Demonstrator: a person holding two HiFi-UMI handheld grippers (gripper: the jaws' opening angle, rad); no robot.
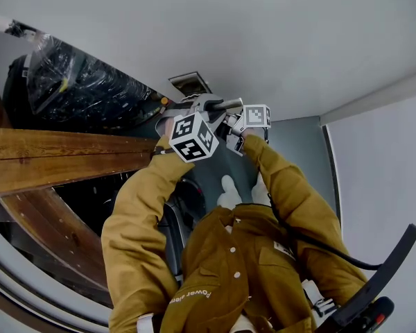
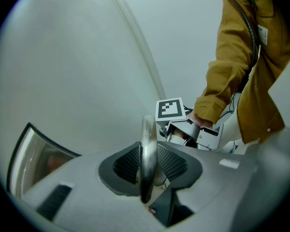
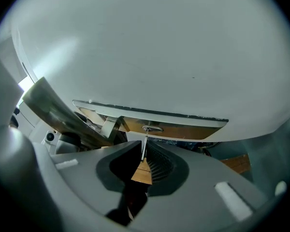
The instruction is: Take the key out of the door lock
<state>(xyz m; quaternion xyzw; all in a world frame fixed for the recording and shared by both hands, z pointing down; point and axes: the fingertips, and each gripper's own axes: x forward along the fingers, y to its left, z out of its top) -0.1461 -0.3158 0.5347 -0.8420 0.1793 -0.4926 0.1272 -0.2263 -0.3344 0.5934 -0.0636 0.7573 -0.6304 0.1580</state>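
Key (image 3: 144,144) seated in the door lock (image 3: 152,128), seen edge-on as a thin bright sliver directly ahead of the right tongs (image 3: 145,154). These stand narrow, pads closed on the key's near end. The key's long axis follows the line along which the tongs point, from pads to lock face. The extraction therefore looks like a straight pull back along that axis, with no sideways tilt. Left tongs (image 2: 149,163) are clamped on the door handle (image 2: 148,139), just beside the right tongs, probably to steady the door. The right hand is nearer the key and is the working one.
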